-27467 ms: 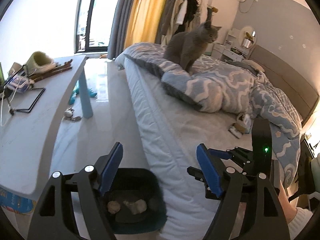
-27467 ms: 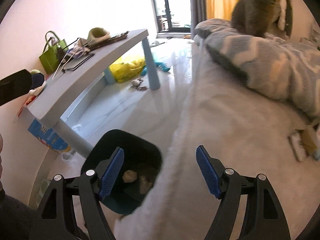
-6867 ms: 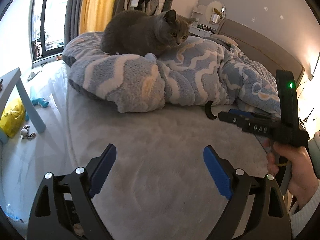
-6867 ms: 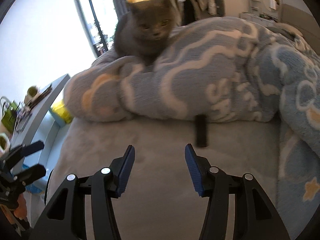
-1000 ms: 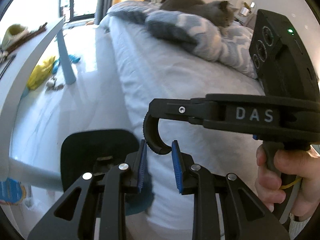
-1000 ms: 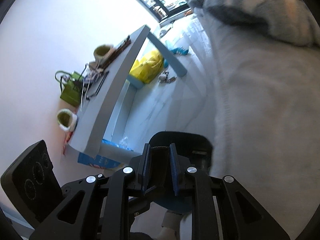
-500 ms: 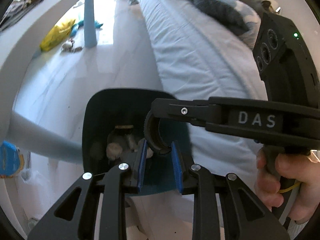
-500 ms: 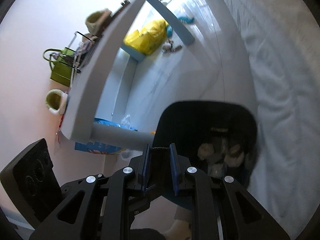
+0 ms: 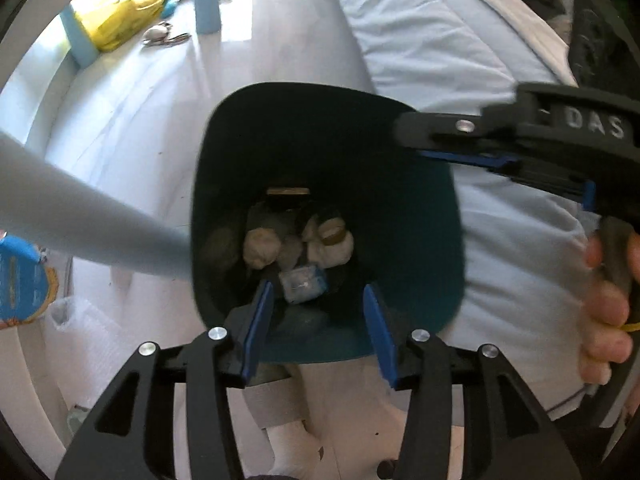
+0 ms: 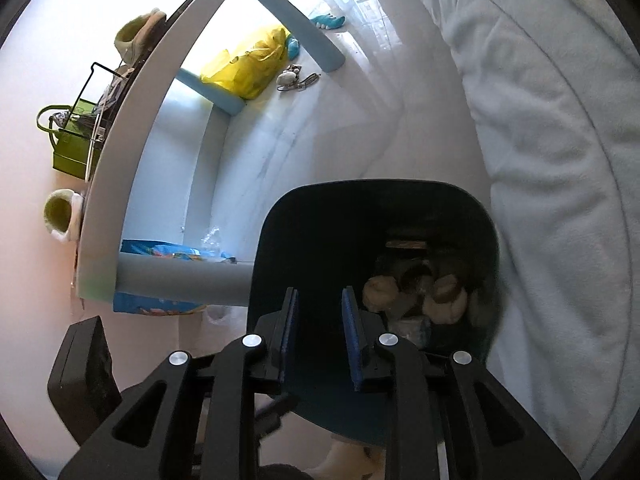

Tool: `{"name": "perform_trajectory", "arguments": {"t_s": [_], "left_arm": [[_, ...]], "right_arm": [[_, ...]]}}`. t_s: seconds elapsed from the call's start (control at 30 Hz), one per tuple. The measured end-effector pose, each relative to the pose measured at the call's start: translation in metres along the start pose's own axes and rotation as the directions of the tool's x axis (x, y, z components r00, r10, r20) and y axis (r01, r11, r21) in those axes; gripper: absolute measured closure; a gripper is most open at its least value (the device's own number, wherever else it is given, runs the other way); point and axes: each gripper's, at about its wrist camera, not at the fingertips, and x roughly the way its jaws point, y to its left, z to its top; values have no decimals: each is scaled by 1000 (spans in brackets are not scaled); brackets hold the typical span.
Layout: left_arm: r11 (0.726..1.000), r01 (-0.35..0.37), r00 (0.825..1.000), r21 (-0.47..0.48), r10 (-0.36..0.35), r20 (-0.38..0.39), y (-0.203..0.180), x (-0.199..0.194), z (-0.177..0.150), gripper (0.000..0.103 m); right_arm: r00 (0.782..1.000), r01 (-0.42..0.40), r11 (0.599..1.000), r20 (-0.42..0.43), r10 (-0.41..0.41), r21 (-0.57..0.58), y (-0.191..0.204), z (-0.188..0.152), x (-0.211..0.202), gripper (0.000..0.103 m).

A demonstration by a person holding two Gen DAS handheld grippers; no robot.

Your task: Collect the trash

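Observation:
A dark teal bin (image 9: 280, 92) stands on the floor between bed and desk. It holds crumpled tissues (image 9: 260, 246), a brown roll (image 9: 332, 232) and a blue-white packet (image 9: 302, 284). My left gripper (image 9: 318, 320) hangs over the bin's near rim. Its jaws are opening, and the packet lies loose below them, touched by neither pad. My right gripper (image 10: 318, 332) points into the same bin (image 10: 304, 240). Its jaws are just starting to open, the pads a narrow gap apart with nothing showing between them. In the left wrist view the right gripper (image 9: 404, 132) reaches in from the right over the rim.
The bed (image 9: 440, 40) presses against the bin's right side. A grey desk leg (image 9: 80, 220) crosses just left of the bin, with blue packaging (image 10: 160, 252) behind it. A yellow bag (image 10: 248, 64) lies under the desk (image 10: 140, 120). A person's hand (image 9: 608, 300) holds the right gripper's handle.
Both grippers have dropped and tipped down over the bin. The left jaws have spread apart. The black curved thing at the right gripper's tip no longer shows. A blue-white packet now lies in the bin.

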Motion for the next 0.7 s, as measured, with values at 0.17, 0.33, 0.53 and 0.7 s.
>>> {"name": "perform_trajectory", "arguments": {"t_s": [0.17, 0.33, 0.53, 0.7], "left_arm": [[1000, -8, 999, -28, 9, 39, 5, -25, -6, 34], [996, -62, 978, -59, 72, 194, -1, -86, -22, 21], [989, -139, 894, -57, 150, 421, -24, -162, -59, 9], [978, -201, 785, -60, 197, 587, -54, -220, -101, 5]], "right_arm": [[996, 88, 990, 28, -85, -111, 17, -6, -19, 79], [984, 99, 970, 169, -61, -223, 43, -25, -84, 44], [911, 225, 931, 402, -96, -287, 62, -80, -176, 32], [830, 282, 927, 548, -105, -249, 48, -135, -251, 14]]}}
